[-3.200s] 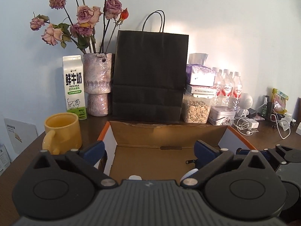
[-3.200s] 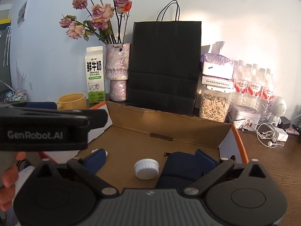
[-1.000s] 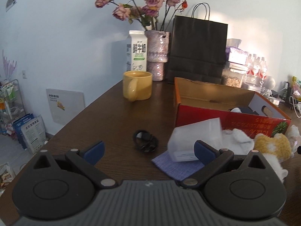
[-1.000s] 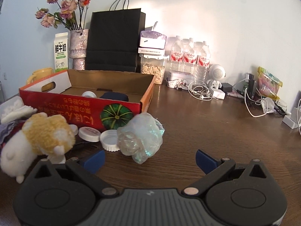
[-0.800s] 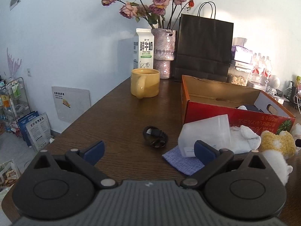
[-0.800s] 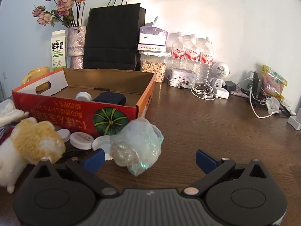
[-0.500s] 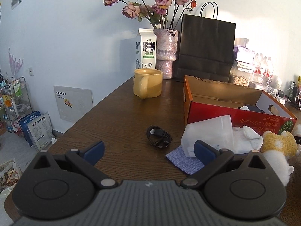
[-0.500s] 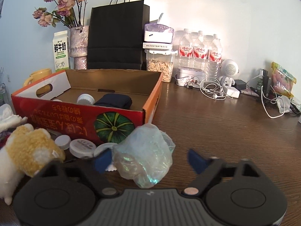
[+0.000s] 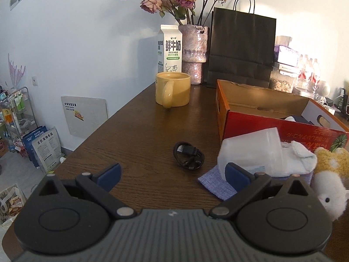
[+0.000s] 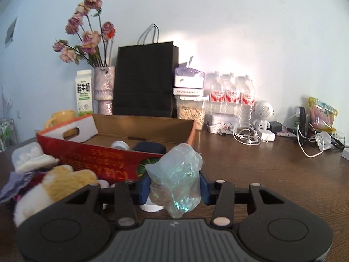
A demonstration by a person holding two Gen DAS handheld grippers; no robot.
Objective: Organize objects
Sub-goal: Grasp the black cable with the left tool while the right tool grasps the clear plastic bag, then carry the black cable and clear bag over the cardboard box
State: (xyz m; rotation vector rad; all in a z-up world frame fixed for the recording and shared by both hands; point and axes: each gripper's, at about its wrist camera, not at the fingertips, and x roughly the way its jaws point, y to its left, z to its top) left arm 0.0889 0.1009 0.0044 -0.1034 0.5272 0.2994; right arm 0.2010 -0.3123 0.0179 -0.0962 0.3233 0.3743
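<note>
**Plastic wad pinched by the right gripper beside the box**

Table [image 9: 139,131] of dark brown wood carries everything. The biggest thing on it is the red cardboard box [image 10: 96,155], open at the top, with a white round lid [image 10: 119,145] and a dark blue pouch [image 10: 149,147] lying inside. Behind the box, against the wall, stand a black paper bag [image 10: 145,80], a vase of dried roses [image 9: 193,50] and a milk carton [image 9: 169,48], with a yellow mug [image 9: 172,91] just in front of the carton.

In front of the box's near wall lies a clutter: a plush toy [image 10: 54,183], a translucent plastic container [image 9: 250,150] on its side with a white cloth [image 9: 297,159] against it, both resting on a purple cloth [image 9: 218,183], and a coiled black cable [image 9: 188,156] apart to the left.

The right gripper [image 10: 174,186] has just been closing, and its blue fingers [image 10: 145,187] now press on either side of the crumpled plastic wad [image 10: 175,179], which bulges above and below them; the wad sits just before the box's right front corner.

The left gripper [image 9: 172,173] stands wide open with nothing between its fingers [image 9: 109,172]; the cable lies beyond them, untouched.
</note>
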